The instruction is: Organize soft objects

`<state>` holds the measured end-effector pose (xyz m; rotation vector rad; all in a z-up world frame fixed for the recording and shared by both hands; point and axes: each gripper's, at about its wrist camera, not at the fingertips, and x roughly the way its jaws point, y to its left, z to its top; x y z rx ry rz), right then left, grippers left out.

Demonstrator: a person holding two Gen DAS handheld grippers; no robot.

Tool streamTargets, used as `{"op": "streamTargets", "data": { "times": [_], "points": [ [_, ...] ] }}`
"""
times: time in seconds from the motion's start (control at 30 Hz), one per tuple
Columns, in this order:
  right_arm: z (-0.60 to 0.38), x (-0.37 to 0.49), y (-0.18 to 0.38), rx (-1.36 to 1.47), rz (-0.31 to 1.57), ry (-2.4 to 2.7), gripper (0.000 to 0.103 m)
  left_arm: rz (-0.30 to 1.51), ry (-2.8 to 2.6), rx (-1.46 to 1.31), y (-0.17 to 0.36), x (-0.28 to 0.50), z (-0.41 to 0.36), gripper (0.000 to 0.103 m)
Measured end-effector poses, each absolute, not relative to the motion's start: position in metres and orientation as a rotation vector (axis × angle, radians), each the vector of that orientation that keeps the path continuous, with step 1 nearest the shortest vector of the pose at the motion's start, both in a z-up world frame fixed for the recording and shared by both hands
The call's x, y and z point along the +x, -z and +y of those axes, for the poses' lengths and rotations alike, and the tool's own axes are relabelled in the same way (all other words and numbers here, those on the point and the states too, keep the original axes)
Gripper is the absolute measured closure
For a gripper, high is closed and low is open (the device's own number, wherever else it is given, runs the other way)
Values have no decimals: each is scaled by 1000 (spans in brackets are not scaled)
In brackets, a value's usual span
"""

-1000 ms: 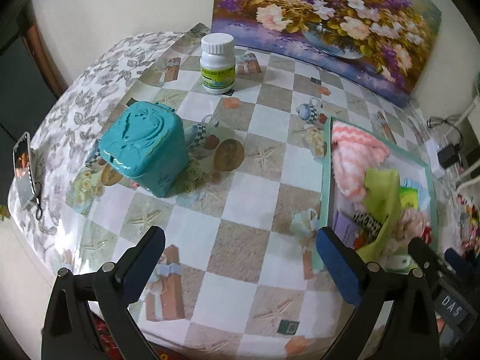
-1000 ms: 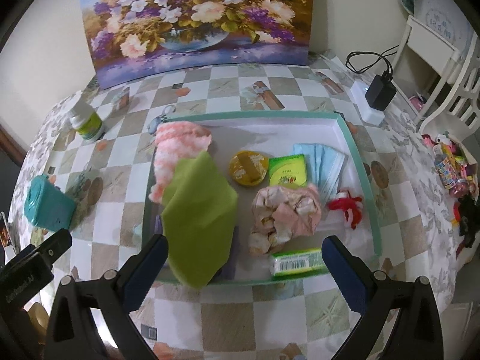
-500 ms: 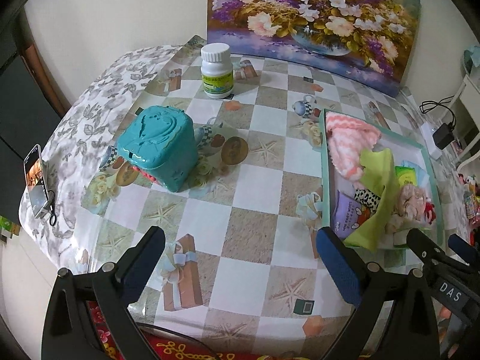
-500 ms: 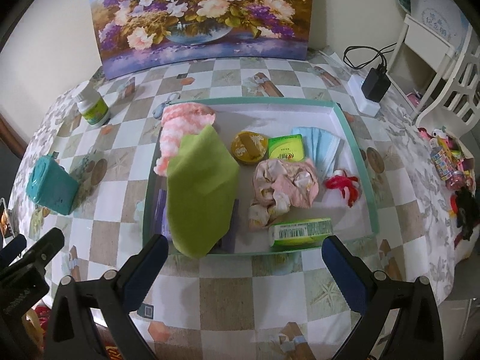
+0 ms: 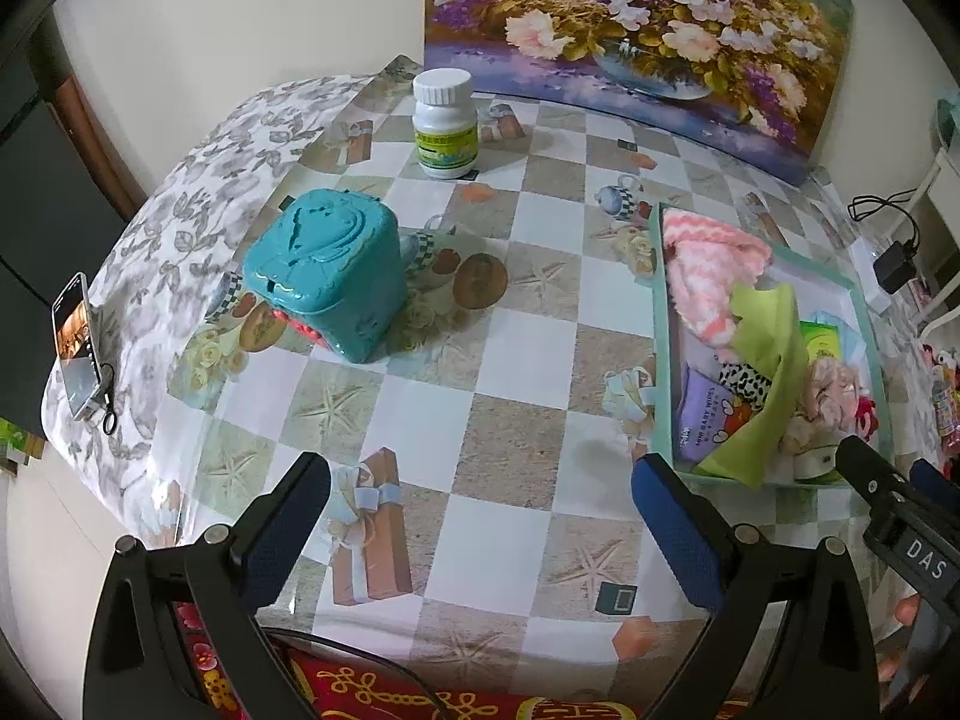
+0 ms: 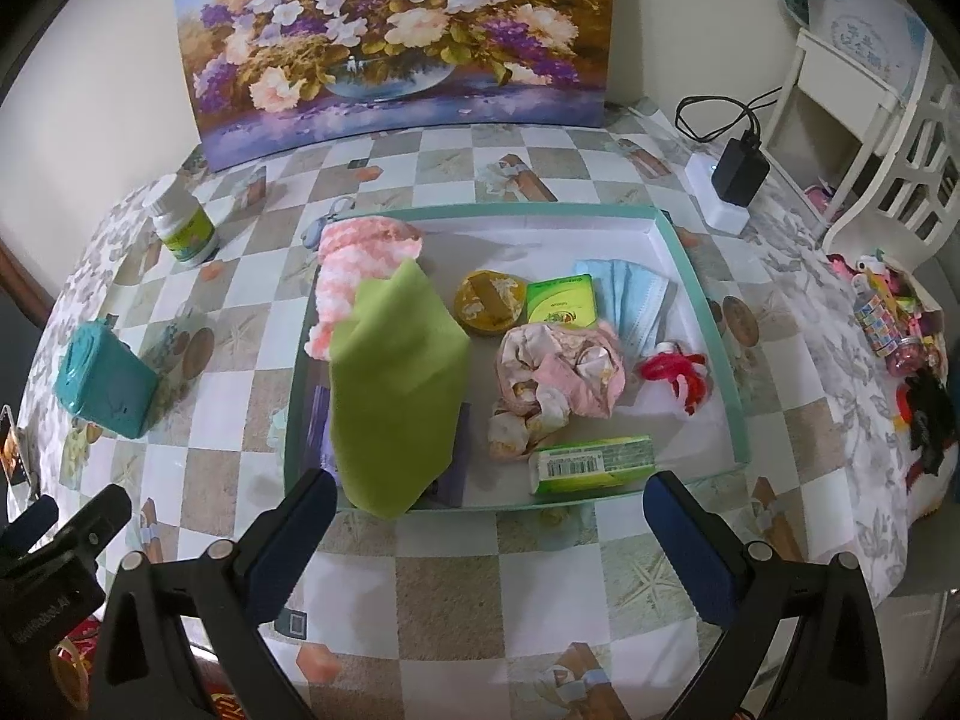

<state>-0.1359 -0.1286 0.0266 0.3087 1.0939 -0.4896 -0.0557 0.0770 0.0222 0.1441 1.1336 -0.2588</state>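
Note:
A teal-rimmed tray holds soft things: a green cloth draped over a purple wipes pack, a pink knitted piece, a crumpled pink floral cloth, blue face masks and a red fuzzy item. My right gripper is open above the table just short of the tray's near rim. My left gripper is open over bare tablecloth, left of the tray, holding nothing.
A teal plastic box and a white pill bottle stand left of the tray. The tray also holds a round gold tin, a green card and a green pack. A flower painting leans against the wall. A phone lies at the left edge; a charger sits at right.
Both grippers have drawn back toward the table's near edge, so the tray and box look farther away. Both stayed open; nothing on the table moved.

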Motion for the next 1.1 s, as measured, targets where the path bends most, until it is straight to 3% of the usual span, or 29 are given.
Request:
{"op": "streamTargets", "data": {
  "times": [1.1],
  "points": [
    [-133,-134,-22,302,1111,497,0,1210,296,229,-8,-55,60,2]
  ]
}}
